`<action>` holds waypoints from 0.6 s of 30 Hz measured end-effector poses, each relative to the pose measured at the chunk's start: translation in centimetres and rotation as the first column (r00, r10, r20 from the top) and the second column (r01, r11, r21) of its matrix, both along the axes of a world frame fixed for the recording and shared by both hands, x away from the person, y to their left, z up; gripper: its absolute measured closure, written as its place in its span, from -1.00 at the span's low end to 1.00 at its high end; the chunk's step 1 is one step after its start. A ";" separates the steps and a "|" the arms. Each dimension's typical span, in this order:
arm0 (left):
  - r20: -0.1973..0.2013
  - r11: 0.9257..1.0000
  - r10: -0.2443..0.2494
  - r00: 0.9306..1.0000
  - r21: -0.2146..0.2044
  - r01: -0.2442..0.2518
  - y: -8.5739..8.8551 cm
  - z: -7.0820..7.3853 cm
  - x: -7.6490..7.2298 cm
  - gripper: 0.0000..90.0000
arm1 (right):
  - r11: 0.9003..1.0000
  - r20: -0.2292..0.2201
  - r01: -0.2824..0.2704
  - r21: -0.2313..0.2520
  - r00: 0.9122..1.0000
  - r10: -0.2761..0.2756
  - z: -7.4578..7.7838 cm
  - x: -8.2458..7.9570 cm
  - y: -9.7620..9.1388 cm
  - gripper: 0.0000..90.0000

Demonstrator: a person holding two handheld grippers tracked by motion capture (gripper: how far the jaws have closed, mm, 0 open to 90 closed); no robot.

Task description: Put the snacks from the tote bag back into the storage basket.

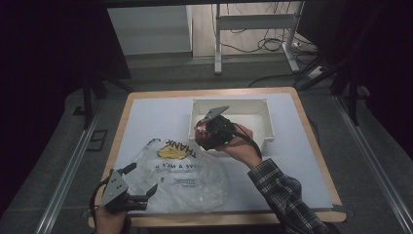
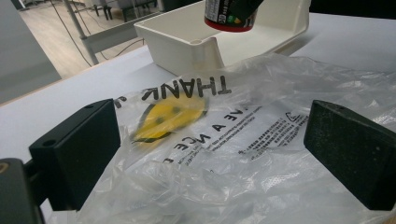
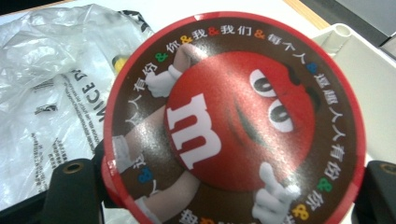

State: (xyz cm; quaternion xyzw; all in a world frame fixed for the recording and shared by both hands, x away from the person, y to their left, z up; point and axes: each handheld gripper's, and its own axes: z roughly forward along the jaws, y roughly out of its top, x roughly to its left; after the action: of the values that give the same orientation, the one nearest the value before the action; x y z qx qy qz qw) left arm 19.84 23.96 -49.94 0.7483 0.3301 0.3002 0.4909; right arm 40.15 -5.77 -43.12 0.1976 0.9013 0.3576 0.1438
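A round red and brown candy tin [image 1: 199, 131] with a red cartoon character on its lid [image 3: 233, 121] is held in my right gripper [image 1: 204, 130], whose jaws are shut on its sides. The tin hangs over the near left corner of the white tray [image 1: 265, 122]; the left gripper view shows its lower part [image 2: 229, 16] above the tray's corner [image 2: 187, 44]. A crumpled clear plastic bag [image 1: 190, 180] with black print and a yellow smiley lies at the table's front. My left gripper [image 1: 142, 178] stands open at the bag's left edge, and bag film [image 2: 243, 140] lies between its jaws without being pinched.
The white tray sits at the back middle of the pale table top [image 1: 302, 161], which has a wooden edge. Beyond the table, a desk frame [image 1: 253, 29] and cables stand on the floor. Dark curtains close off both sides.
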 end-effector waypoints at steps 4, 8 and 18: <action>0.001 1.000 -0.001 1.000 0.000 0.001 0.0 0.0 0.0 -0.92 | 1.000 0.002 0.003 -0.009 1.000 -0.003 0.0 0.4 0.0 -0.42; 0.001 1.000 0.000 1.000 0.000 0.000 0.0 0.0 0.0 -0.92 | 1.000 0.001 0.015 -0.011 1.000 -0.015 -0.2 0.9 0.0 -0.42; 0.001 1.000 0.001 1.000 -0.001 -0.001 0.0 0.0 0.0 -0.92 | 0.999 0.003 0.050 -0.009 0.999 -0.050 -0.5 2.4 -0.5 -0.42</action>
State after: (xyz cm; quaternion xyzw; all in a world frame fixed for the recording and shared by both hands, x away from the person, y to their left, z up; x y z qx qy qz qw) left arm 19.83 23.98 -49.94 0.7476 0.3304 0.3007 0.4914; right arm 42.55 -6.26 -43.66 0.2188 0.8975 0.3501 0.1550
